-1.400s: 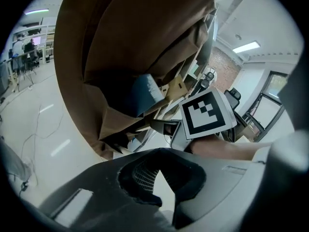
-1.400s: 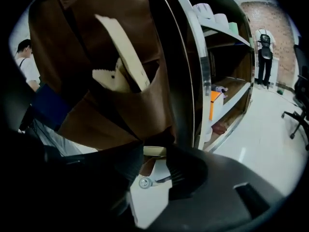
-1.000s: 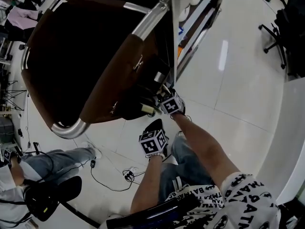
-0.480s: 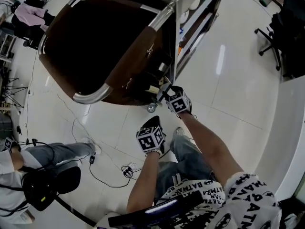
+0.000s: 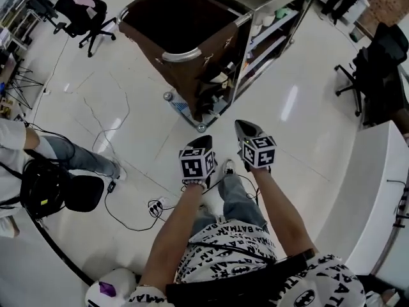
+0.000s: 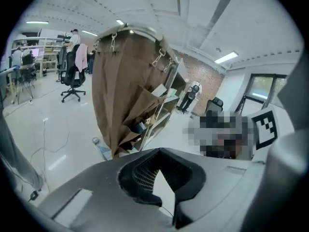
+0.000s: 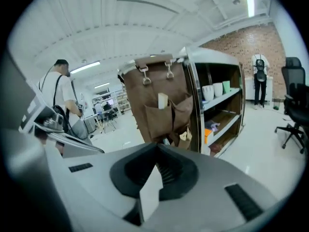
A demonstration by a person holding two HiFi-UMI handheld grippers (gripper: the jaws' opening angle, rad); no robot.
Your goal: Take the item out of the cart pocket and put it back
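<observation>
A service cart carries a brown bag with pockets sewn on its side. One pocket holds a pale upright item. Both grippers hang in the air well short of the cart, over the floor. My right gripper has just been closing and its jaws are now shut with nothing between them. The left gripper is beside it, jaws together and empty. The left gripper view shows the bag's pockets from the side.
A seated person with a black bag is at the left. Cables and a power strip lie on the floor. Office chairs stand around, with a white counter on the right. Cart shelves hold cups.
Both grippers have pulled back from the cart's pocket and risen toward the camera. The right gripper has left the pale item in the pocket. The cart now sits farther off.
</observation>
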